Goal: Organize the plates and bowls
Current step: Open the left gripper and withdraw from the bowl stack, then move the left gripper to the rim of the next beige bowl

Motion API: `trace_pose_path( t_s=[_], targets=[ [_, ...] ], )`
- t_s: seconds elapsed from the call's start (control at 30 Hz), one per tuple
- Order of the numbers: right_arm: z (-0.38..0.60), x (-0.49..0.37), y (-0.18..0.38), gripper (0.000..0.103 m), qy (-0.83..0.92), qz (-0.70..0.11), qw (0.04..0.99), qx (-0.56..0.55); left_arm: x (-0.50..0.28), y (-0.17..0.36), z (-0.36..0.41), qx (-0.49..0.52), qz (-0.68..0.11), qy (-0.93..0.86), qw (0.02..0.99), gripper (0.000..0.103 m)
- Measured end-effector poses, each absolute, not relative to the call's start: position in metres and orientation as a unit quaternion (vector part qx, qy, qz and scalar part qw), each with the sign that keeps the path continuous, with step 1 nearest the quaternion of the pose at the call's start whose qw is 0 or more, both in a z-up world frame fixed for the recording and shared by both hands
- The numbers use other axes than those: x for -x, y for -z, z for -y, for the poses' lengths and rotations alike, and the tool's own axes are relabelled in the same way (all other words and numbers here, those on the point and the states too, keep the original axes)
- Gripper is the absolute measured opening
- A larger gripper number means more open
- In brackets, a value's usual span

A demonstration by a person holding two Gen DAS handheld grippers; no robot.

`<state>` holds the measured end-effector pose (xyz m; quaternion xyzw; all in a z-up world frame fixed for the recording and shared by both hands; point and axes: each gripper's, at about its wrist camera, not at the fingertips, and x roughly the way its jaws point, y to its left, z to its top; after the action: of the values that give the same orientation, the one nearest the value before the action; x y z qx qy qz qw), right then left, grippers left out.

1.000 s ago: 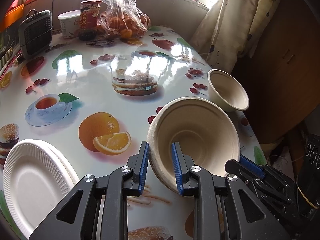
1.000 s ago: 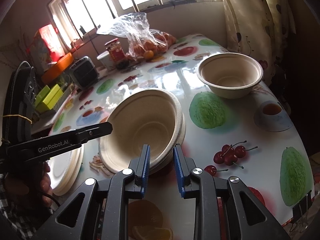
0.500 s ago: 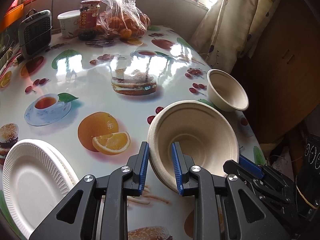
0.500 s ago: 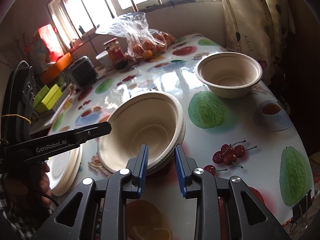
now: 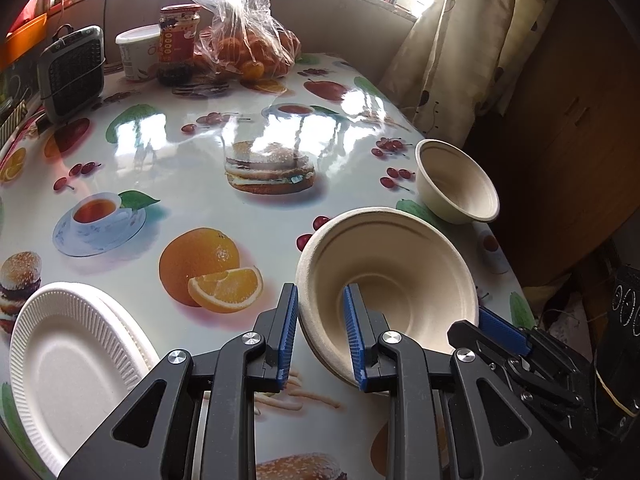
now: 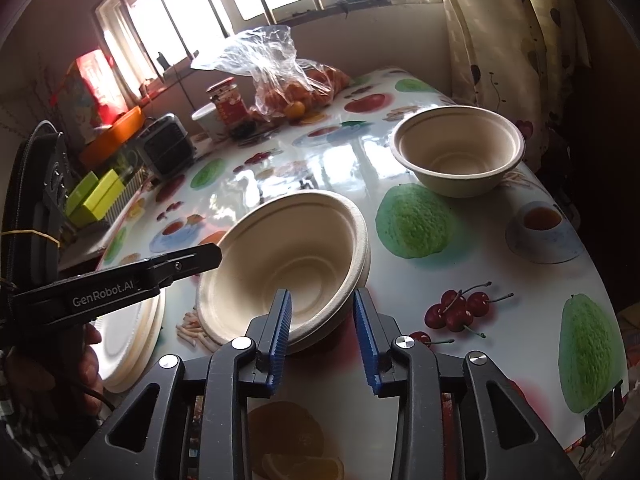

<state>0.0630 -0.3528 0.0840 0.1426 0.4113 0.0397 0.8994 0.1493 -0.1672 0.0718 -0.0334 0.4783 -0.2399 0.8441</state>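
Both grippers sit at the near edge of the table (image 5: pixel 192 168). Left gripper (image 5: pixel 320 336) has its blue pads astride the near rim of the tilted bowl stack (image 5: pixel 388 276), pinching it. Right gripper (image 6: pixel 322 334) is spread wide, its left pad inside the stack's rim, its right pad clear of the wall, so it grips nothing. White plates (image 5: pixel 76 356) lie stacked at the near left edge. A single bowl (image 6: pixel 458 154) stands upright at the right edge, well apart from the stack.

A bag of oranges (image 5: pixel 256 46) (clear plastic) beside a red-labelled jar (image 5: pixel 179 42).
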Motion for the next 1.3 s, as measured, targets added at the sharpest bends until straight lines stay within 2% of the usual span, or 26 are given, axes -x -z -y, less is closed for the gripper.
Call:
trace_pose_path(
  t_s=[0.23,0.67,1.3],
  targets=[
    [0.353,-0.063,-0.089,0.037,-0.036,-0.404,0.904,-0.137,-0.146,-0.079,0.17,0.012,-0.461,0.233,0.856,0.03],
    [0.364,-0.066,-0.103,0.041,-0.013,-0.387,0.912,-0.136,-0.147,-0.097,0.178,-0.003,-0.436,0.232,0.87,0.03],
    [0.405,-0.084,-0.118,0.044,0.036,-0.369,0.918,-0.14,-0.175,-0.111,0.23,-0.035,-0.428,0.271,0.862,0.03]
  ],
)
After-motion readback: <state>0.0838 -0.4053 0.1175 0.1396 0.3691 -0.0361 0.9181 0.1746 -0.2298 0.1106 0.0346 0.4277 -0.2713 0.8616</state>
